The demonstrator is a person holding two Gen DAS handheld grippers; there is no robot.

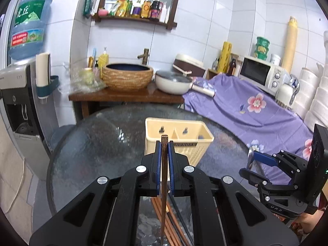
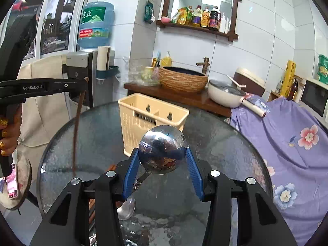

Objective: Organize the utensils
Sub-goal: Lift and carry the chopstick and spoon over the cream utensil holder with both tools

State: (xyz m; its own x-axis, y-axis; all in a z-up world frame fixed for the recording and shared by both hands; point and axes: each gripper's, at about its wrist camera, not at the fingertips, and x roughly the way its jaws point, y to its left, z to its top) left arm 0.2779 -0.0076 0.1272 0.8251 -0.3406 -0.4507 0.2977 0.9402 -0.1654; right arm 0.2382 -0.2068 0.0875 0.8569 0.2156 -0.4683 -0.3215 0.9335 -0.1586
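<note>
Two utensils are lifted above the round dark glass counter (image 2: 215, 127), short of the cream plastic two-compartment caddy (image 2: 152, 121). The right claw (image 2: 162, 165) grasps a shiny steel spoon (image 2: 163, 148) by its bowl; the left claw (image 1: 164, 164) is clenched on a dark wooden chopstick (image 1: 164, 194). Carry each over its own compartment, handle tip down, before letting go.
</note>
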